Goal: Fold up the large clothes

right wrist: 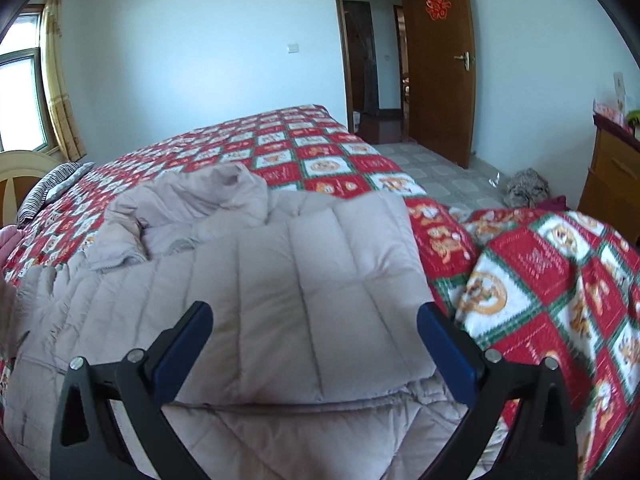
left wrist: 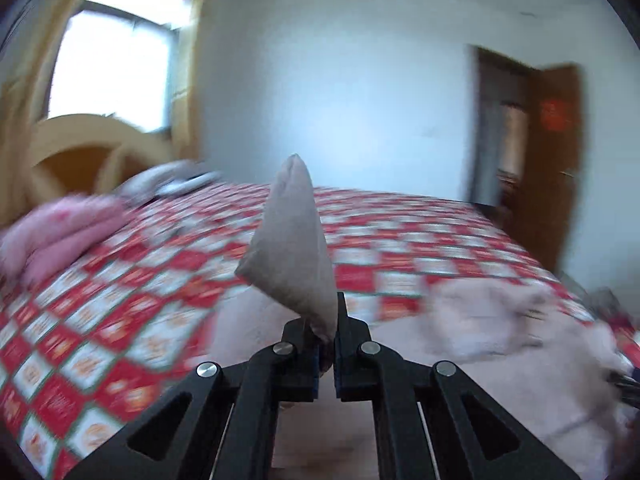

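blurred: bedspread [left wrist: 120,280], pink bedding [left wrist: 60,232] | cut off: jacket [right wrist: 280,280] bottom

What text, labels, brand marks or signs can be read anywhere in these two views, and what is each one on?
"囍": red paper cutout on the open wooden door, clear in the right wrist view; in the left wrist view the same red cutout is blurred beyond reading.
Bedspread: its squares carry orange pictures and marks, too small and soft to read as text.
Card on the dresser: too small to read.
Padded jacket and both grippers: no label or brand visible.
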`<state>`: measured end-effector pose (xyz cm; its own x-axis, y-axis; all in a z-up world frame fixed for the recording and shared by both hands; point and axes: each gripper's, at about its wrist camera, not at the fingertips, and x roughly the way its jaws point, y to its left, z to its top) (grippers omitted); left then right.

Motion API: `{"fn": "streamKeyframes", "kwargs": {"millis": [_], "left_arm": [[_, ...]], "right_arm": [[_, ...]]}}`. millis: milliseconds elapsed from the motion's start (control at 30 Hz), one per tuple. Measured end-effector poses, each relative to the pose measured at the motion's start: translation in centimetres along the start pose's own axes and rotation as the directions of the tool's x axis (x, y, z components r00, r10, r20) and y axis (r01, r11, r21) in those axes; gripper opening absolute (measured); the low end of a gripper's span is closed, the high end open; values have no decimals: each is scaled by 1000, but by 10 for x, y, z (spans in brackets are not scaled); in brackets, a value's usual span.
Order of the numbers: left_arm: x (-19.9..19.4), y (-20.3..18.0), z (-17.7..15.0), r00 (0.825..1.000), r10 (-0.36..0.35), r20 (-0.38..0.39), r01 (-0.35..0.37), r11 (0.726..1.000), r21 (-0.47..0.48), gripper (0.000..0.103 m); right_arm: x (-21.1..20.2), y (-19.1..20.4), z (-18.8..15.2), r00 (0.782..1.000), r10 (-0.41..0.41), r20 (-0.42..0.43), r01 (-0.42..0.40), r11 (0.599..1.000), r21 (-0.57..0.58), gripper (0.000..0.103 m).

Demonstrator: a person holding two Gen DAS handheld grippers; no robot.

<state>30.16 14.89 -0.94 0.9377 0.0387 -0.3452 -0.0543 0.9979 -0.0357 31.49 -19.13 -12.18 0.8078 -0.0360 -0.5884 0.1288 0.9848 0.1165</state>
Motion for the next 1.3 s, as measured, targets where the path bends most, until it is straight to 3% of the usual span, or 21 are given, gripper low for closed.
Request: {"fn": "streamKeyframes", "kwargs": {"millis": [100, 233, 333, 467, 533, 567, 600, 633, 667, 700, 733, 833, 867, 967, 1033, 1100, 1133, 1200, 1233, 1300], "left_arm": [[-7, -70, -6, 987, -161, -8, 161, 984, 77, 4], [2, -144, -29, 949, -302, -88, 312, 941, 133, 4], [24, -189, -62, 925, -311, -220, 354, 915, 192, 5], [51, -211, -100, 860, -298, -415, 402, 896, 190, 9], [51, -213, -107, 840, -302, -451, 419, 889, 186, 19], [45, -212, -108, 837, -310, -451, 427, 885, 184, 30], [39, -208, -107, 837, -321, -443, 433, 884, 178, 46], [32, -205, -105, 844, -326, -427, 429, 887, 172, 56], [20, -197, -103, 860, -326, -392, 413, 897, 161, 75], [11, -188, -100, 874, -327, -360, 400, 905, 148, 89], [2, -176, -95, 885, -334, -323, 390, 912, 125, 92], [-10, -150, -89, 899, -337, -279, 373, 924, 87, 92], [-12, -137, -86, 910, -318, -265, 348, 934, 74, 92], [-4, -95, -80, 943, -221, -250, 229, 973, 6, 92], [9, -76, -77, 947, -166, -275, 159, 986, -50, 92], [27, -59, -70, 941, -126, -315, 100, 990, -99, 92], [30, -54, -68, 941, -115, -318, 84, 991, -107, 92], [34, -44, -60, 949, -83, -305, 53, 993, -106, 92], [36, -40, -55, 953, -73, -296, 44, 994, -101, 92], [38, -33, -47, 956, -59, -287, 34, 995, -89, 92]], "right_arm": [[6, -5, -5, 1000, 2, -19, -1, 1000, 27, 103], [9, -9, -8, 1000, 4, -22, -3, 999, 52, 103], [13, -10, -10, 999, 5, -40, -3, 998, 62, 103], [14, -11, -11, 999, 8, -43, -5, 998, 66, 103], [16, -11, -12, 998, 7, -55, -3, 998, 66, 103], [17, -10, -12, 998, 5, -59, -1, 998, 65, 103], [17, -9, -12, 998, 3, -60, 1, 998, 64, 103], [17, -9, -12, 998, 3, -59, 1, 998, 64, 103], [17, -9, -13, 998, 4, -58, 0, 998, 66, 103], [17, -10, -13, 998, 9, -56, -5, 997, 71, 103], [16, -13, -12, 998, 20, -52, -16, 996, 83, 103], [5, -21, -10, 999, 44, -13, -41, 990, 134, 102], [-4, -23, -7, 999, 52, 3, -52, 987, 153, 100], [-24, -14, 4, 982, 189, 32, -191, 969, 157, 95], [-26, 10, 9, 964, 264, -19, -261, 961, 91, 95], [-15, 34, 7, 957, 274, -94, -272, 962, 29, 91], [-7, 42, 5, 955, 266, -131, -268, 963, 6, 82], [15, 60, -1, 946, 230, -230, -246, 969, -40, 37], [24, 66, -4, 935, 238, -265, -258, 965, -43, 29], [23, 73, -3, 938, 230, -260, -258, 963, -76, 14]]}}
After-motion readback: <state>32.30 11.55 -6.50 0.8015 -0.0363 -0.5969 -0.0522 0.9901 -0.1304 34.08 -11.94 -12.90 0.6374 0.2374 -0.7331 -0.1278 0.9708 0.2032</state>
